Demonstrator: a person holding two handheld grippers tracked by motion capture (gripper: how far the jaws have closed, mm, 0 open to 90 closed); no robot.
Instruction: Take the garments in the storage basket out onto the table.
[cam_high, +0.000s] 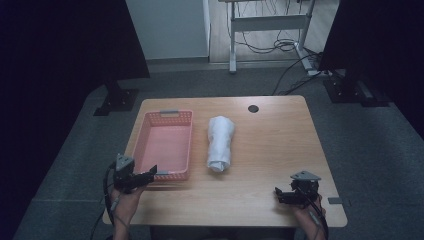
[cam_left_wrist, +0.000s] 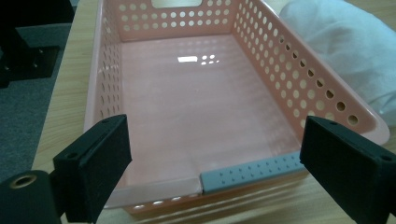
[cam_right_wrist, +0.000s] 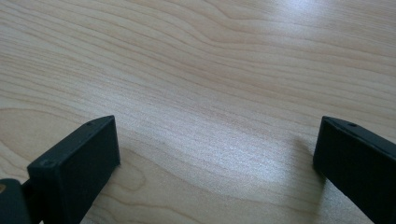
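Pink plastic forms the basket (cam_high: 167, 145), which stands on the left part of the wooden tabletop (cam_high: 270, 150), its long side running away from the person. I think it is placed there so that the white rolled towel (cam_high: 220, 143), lying just beside it on the right and parallel to it, needs only a short way to go inside. The left tongs (cam_high: 145, 176) hover at the near short rim of the basket, jaws wide apart and holding nothing; in the left gripper view the grey handle strip (cam_left_wrist: 252, 171) of that rim sits between the jaws, so it seems the person wants to steady or take the basket there. The right tongs (cam_high: 283, 194) rest low over bare wood near the front right corner, also wide open and empty, well apart from the towel. The basket is empty, with a shiny smooth floor and walls full of round holes (cam_left_wrist: 299, 79). The towel looks soft and thick, rolled loosely, slightly narrower at its far end.
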